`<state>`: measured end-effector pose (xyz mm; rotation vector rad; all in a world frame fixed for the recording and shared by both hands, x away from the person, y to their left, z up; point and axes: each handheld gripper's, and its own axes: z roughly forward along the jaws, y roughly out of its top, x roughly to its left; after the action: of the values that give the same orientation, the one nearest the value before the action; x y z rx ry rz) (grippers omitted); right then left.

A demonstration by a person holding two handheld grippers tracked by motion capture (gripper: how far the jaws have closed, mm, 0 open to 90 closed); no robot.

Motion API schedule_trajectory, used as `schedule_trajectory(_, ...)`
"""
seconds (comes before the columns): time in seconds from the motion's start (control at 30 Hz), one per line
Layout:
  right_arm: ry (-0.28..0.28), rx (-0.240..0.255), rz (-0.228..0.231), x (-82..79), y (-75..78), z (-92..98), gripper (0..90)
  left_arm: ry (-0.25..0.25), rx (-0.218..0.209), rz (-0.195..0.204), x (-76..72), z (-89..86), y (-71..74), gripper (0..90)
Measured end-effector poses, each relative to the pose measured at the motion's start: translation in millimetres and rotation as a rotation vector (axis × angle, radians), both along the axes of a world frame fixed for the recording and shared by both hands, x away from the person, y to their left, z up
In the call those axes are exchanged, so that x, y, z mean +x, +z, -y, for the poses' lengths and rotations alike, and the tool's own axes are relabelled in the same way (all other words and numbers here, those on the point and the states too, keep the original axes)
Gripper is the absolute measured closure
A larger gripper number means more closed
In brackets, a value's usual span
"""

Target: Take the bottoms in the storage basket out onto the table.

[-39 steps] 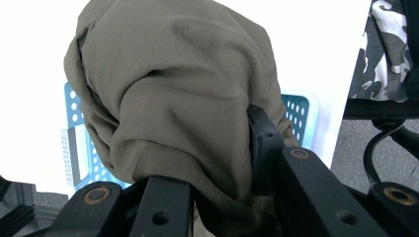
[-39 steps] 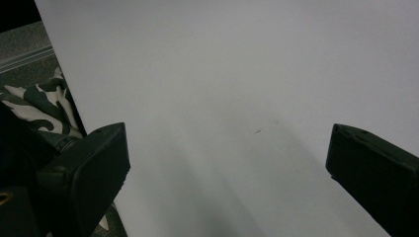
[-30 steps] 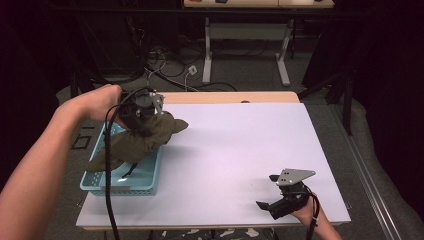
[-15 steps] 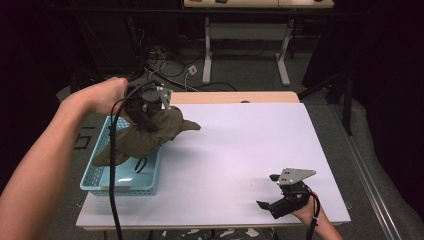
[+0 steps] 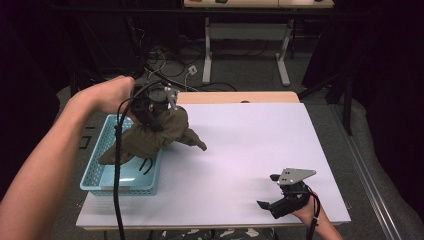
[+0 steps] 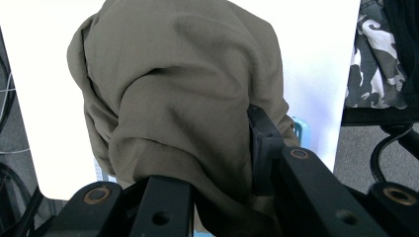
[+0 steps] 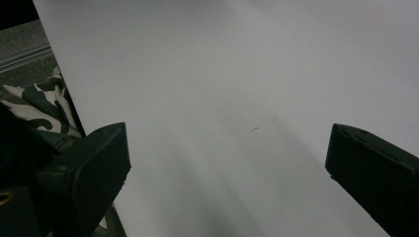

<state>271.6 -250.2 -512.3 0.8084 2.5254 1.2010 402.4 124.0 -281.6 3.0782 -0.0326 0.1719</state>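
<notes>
Left gripper (image 5: 159,111) clamps an olive cloth (image 5: 150,136), lifting it clear of the blue basket (image 5: 95,172); right gripper (image 5: 272,199) rests open-jawed well aside.

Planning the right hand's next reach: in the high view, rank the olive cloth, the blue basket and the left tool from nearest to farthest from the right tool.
From the right tool, at the table's near right:
1. Olive cloth, its tip trailing onto the table.
2. Left tool, gripping the cloth's top.
3. Blue basket, at the left edge; close to the left tool's rank.

An olive garment (image 5: 150,136) is being held clamped by the left gripper (image 5: 152,107) above the blue basket (image 5: 95,172); the right gripper (image 5: 280,197) is being rested wide apart on the white table (image 5: 240,150).
</notes>
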Motion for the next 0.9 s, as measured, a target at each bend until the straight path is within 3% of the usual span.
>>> schedule_trajectory(0.57,-0.005,-0.002,0.002,-0.3,0.6,0.9,3.3,-0.007,-0.006,0.006,1.3,16.7,3.6,75.8)
schedule_trajectory(0.9,-0.002,0.000,0.001,0.0,0.4,1.7,3.4,-0.036,-0.011,0.012,3.2,30.9,1.4,75.7)
